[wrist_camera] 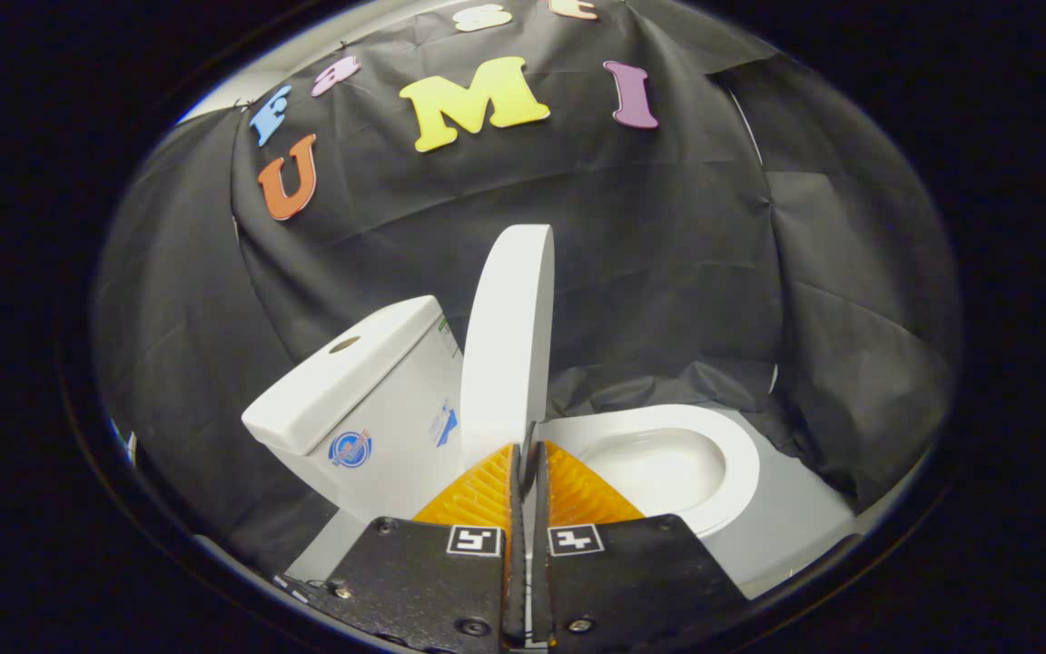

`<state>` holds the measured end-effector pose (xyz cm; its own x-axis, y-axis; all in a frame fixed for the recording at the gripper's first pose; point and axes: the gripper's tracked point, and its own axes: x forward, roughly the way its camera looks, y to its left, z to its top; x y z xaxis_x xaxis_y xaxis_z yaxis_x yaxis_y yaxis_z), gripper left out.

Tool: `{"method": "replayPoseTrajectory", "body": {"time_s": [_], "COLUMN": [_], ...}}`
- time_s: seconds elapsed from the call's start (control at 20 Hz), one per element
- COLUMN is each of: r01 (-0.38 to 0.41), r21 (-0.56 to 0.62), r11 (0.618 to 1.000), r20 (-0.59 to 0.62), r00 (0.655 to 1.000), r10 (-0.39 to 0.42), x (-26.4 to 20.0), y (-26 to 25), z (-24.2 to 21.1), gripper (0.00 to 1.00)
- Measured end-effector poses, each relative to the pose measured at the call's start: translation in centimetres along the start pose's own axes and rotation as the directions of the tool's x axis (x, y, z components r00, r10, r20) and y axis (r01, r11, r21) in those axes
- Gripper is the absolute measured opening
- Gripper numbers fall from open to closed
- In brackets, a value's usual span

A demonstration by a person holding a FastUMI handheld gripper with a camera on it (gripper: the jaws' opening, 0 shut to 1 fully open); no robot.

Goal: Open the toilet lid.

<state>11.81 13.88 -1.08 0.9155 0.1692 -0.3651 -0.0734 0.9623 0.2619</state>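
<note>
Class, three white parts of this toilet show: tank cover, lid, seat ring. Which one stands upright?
The white toilet lid, raised on edge just beyond the nearly closed fingers; tank cover and seat ring lie flat.

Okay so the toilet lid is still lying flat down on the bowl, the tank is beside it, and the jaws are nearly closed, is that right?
Not quite. In the gripper view the toilet lid stands raised upright next to the tank, leaving the bowl uncovered. The rest holds: the gripper has its jaws nearly closed, just below the lid's lower edge.

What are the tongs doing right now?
Tongs: closed, fingers nearly together, tips at the base of the raised lid; whether they pinch it cannot be told.
</note>
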Motion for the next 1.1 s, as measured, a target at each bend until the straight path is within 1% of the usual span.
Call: {"method": "replayPoseTrajectory", "body": {"time_s": [0.45,0.7,0.8,0.95,1.1], "r01": [0.019,0.037,0.042,0.071,0.078], "r21": [-0.095,-0.16,-0.195,-0.265,-0.31], "r11": [0.995,0.986,0.98,0.962,0.947], "r20": [0.011,0.029,0.04,0.065,0.073], "r00": [1.0,0.999,0.999,0.996,0.996], "r10": [-0.018,-0.033,-0.035,-0.056,-0.058], "x": [0.4,1.0,1.3,1.6,2.2], "y": [2.3,4.5,5.6,6.9,8.6], "z": [0.1,0.0,-0.1,-0.1,-0.5], "gripper": [0.06,0.06,0.06,0.06,0.06]}}
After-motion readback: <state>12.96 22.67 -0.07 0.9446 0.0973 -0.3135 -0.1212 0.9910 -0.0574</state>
